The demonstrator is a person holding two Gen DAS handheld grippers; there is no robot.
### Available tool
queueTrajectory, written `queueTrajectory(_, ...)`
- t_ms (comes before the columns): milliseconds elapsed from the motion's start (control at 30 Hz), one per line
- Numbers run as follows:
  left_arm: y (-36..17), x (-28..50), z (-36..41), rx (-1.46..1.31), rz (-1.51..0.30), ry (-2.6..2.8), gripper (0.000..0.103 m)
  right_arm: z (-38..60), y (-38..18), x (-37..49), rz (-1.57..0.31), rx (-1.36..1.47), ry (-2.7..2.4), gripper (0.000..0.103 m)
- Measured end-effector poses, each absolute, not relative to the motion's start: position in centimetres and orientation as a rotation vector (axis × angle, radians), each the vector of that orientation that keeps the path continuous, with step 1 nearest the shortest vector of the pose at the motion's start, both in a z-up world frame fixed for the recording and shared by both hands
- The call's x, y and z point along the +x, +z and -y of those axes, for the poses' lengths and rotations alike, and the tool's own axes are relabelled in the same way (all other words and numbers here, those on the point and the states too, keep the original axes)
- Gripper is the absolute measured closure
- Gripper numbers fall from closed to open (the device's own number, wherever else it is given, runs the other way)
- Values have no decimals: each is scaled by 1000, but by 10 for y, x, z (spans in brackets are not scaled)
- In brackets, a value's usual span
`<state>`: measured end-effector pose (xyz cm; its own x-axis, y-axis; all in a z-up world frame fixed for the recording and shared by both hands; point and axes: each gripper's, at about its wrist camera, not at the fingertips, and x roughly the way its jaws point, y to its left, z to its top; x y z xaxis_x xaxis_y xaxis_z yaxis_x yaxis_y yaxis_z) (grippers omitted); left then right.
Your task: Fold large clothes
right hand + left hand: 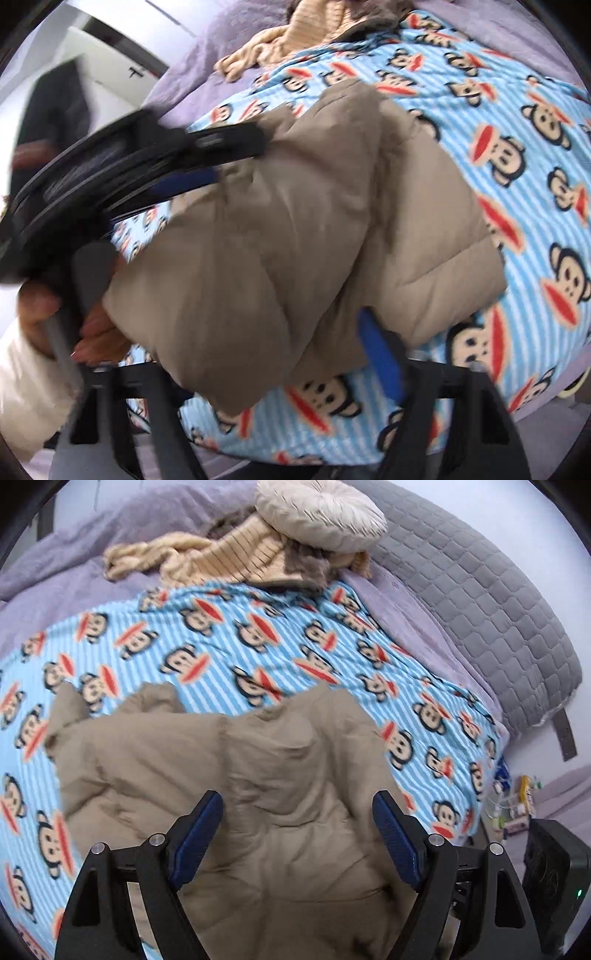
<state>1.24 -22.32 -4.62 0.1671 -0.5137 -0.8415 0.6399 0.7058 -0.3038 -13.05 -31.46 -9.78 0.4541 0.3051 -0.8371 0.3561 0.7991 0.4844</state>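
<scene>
I hold a two-finger gripper in each hand over a bed spread with a blue striped blanket (229, 642) printed with cartoon monkeys. The thing I am folding, a puffy tan jacket (258, 782), lies bunched on that blanket, directly ahead of and beneath both sets of jaws. My left gripper (297, 808) has its jaws wide apart with only padded fabric showing between them, gripping nothing; I judge it is poised above the jacket's middle to pick a fresh hold. My right gripper (280, 354) also looks to have its jaws apart, straddling the near edge of the jacket (295, 229); one blue pad shows to the right of the fabric, while the other is hidden behind it. In the right view, the left tool reaches in from the left, touching the jacket's far corner. Beyond the jaws, a striped beige sweater (221, 559) and a round cushion (317, 513) sit at the head of the bed, well clear, leaving the blanket as folding space.
</scene>
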Motion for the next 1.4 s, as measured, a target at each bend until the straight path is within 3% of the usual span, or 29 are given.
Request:
queueTrajectory(33, -42, 17, 212, 138, -1099, -770, 20, 315, -100, -129, -1127, 688, -47, 81)
queueTrajectory(67, -42, 23, 200, 139, -1070, -717, 20, 321, -102, -127, -1128, 691, -75, 84)
queueTrajectory(300, -97, 73, 164, 174, -1104, -504, 20, 342, -99, -145, -1074, 687, -100, 88)
queueTrajectory(533, -109, 67, 221, 206, -1052, -524, 20, 366, -118, -162, -1084, 749, -175, 87)
queueTrajectory(633, -113, 61, 249, 245, -1037, -545, 20, 384, -138, -170, -1104, 806, -210, 86)
queueTrajectory(700, -116, 58, 263, 278, -1032, -544, 20, 397, -152, -171, -1131, 853, -214, 75)
queueTrajectory(767, -119, 56, 270, 306, -1030, -537, 20, 413, -156, -177, -1163, 908, -234, 52)
queueTrajectory(800, -120, 56, 270, 305, -1032, -534, 20, 420, -151, -180, -1160, 912, -248, 49)
queueTrajectory(1067, -125, 60, 268, 296, -1045, -527, 17, 470, -79, -175, -968, 818, -260, 48)
queueTrajectory(1400, -126, 59, 268, 298, -1045, -522, 17, 451, -136, -34, -1089, 851, -67, 48)
